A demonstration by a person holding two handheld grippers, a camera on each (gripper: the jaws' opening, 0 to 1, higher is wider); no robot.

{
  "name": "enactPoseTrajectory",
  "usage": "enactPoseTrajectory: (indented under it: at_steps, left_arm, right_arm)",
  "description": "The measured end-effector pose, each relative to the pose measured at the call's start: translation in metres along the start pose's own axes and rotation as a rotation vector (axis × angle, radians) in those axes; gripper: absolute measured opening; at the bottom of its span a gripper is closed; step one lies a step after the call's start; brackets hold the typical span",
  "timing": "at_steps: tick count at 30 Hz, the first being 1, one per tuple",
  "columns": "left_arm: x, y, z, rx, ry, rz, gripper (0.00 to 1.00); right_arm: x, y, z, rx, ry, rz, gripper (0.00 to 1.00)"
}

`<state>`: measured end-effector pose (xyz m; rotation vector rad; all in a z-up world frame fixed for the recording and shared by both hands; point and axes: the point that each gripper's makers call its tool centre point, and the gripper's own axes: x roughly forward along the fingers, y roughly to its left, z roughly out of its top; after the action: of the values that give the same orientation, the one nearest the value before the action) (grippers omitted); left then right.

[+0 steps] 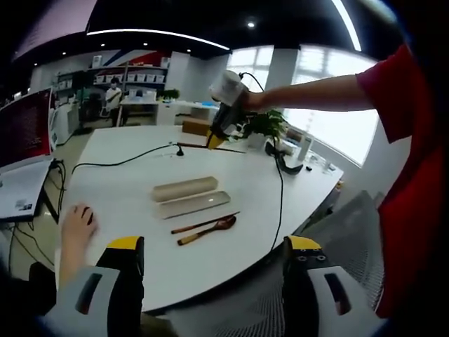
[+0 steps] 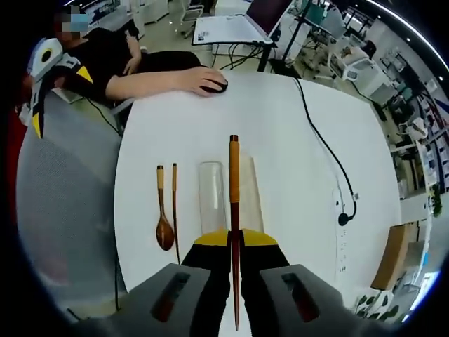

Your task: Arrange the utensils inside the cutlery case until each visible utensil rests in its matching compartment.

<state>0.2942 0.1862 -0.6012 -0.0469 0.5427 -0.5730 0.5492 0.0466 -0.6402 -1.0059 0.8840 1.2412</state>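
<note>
A black cable [image 2: 324, 144] snakes across the white table [image 2: 280, 119]; at its far edge a seated person's hand [image 2: 200, 79] covers a mouse [image 2: 215, 87] near a laptop [image 2: 231, 24].

Bright, even indoor light. In the left gripper view, windows [image 1: 337, 105] at two o'clock blow out to white, and ceiling strip lights [image 1: 158, 36] glow at twelve. The white table [image 2: 280, 140] in the right gripper view reflects strongly, with faint shadows. Fisheye bending grows toward the edges; the near jaws look soft.
</note>
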Motion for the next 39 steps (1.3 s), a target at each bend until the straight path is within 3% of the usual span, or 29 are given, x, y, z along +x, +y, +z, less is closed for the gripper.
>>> enactPoseTrajectory:
  at_steps: [6, 19, 26, 28, 29, 39]
  left_arm:
    - [0.002, -0.003, -0.002, 0.002, 0.007, -0.006, 0.83]
    - [0.000, 0.002, -0.007, -0.007, 0.013, 0.005, 0.82]
    - [0.001, 0.006, -0.012, -0.018, 0.021, 0.014, 0.82]
    - [0.002, 0.007, -0.012, -0.022, 0.020, 0.015, 0.82]
    - [0.002, 0.007, -0.013, -0.025, 0.020, 0.016, 0.82]
    - [0.003, 0.009, -0.016, -0.036, 0.039, 0.031, 0.82]
  right_arm:
    - [0.009, -0.001, 0.000, 0.029, -0.034, 0.010, 0.00]
    - [0.027, -0.012, -0.009, 0.093, -0.011, 0.005, 0.00]
    - [0.033, -0.014, -0.010, 0.118, -0.040, 0.000, 0.00]
    - [0.037, -0.016, -0.010, 0.108, -0.040, -0.014, 0.00]
    - [0.041, -0.024, -0.008, 0.057, -0.055, -0.062, 0.00]
    - [0.071, -0.028, 0.003, 0.023, -0.048, -0.037, 0.00]
